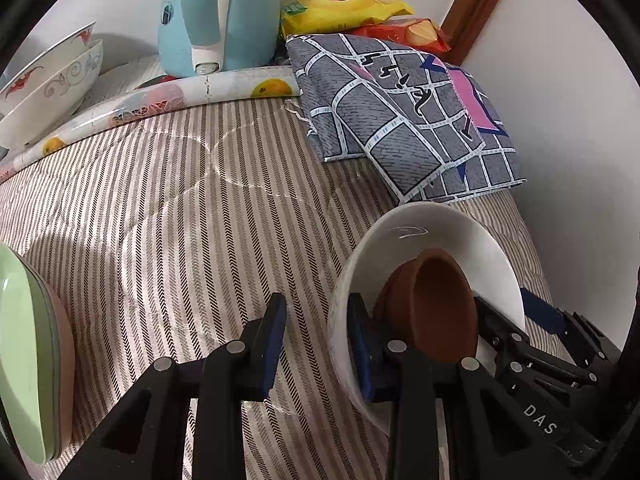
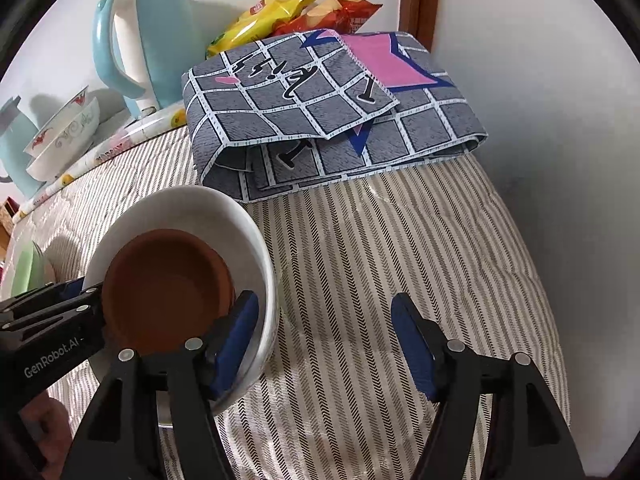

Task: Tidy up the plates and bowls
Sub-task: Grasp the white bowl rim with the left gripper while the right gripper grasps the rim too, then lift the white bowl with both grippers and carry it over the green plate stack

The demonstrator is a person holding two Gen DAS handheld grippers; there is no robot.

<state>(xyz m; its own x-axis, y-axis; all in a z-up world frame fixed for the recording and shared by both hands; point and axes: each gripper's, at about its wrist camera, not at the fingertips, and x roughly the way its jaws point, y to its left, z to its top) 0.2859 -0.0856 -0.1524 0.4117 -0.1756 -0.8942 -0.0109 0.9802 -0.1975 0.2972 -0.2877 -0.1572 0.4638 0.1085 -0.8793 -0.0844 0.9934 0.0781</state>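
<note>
A white bowl (image 1: 452, 240) (image 2: 240, 220) stands on the striped cloth with small brown bowls (image 1: 444, 304) (image 2: 168, 284) nested inside it. My left gripper (image 1: 316, 340) is open, its right finger inside the white bowl and its left finger outside the rim. My right gripper (image 2: 324, 340) is open, its left finger inside the opposite rim and its right finger outside over the cloth. Each gripper shows in the other's view, at the bowl's far side. Green plates (image 1: 24, 344) (image 2: 28, 268) lie to the left. Stacked patterned bowls (image 1: 52, 80) (image 2: 64, 136) stand at the back left.
A blue kettle (image 1: 216, 16) (image 2: 140, 40) stands at the back. A folded grey patterned cloth (image 1: 404, 116) (image 2: 332, 120) lies at the back right with snack bags (image 1: 348, 4) (image 2: 296, 8) behind it. A white wall (image 1: 560, 100) bounds the right side.
</note>
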